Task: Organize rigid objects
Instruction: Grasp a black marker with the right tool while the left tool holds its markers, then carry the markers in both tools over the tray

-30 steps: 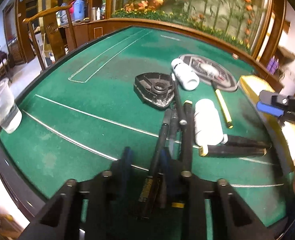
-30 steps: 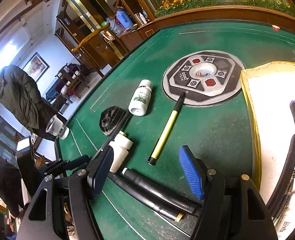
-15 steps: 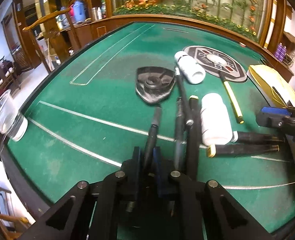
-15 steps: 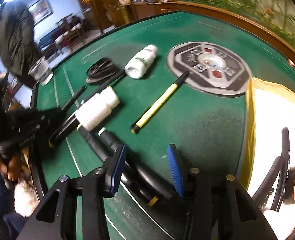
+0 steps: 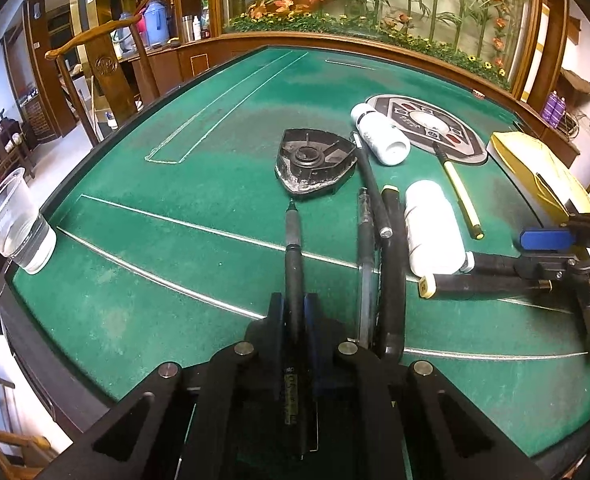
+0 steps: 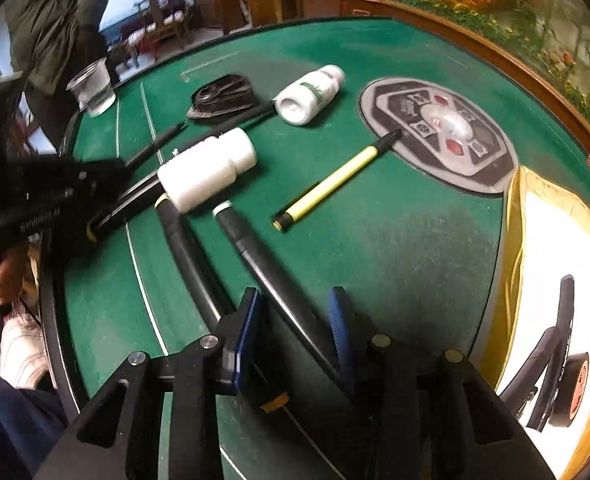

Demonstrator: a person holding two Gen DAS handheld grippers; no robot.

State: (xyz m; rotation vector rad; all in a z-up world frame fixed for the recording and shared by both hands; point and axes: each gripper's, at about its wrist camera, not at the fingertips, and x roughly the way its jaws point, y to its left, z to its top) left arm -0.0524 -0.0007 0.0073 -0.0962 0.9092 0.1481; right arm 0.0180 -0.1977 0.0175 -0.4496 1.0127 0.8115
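Green felt table [image 5: 175, 184] with white lines; black pen [image 5: 293, 256] at 6 o'clock, white bottle [image 5: 433, 232] at 3, yellow-and-black pen [image 6: 331, 186], clear cup [image 5: 13, 220] at 9, yellow-edged white tray [image 6: 555, 248].

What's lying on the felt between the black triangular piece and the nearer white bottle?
In the left wrist view, three pens lie between the black piece and the bottle: a thin black one, a clear one, a thick black one.
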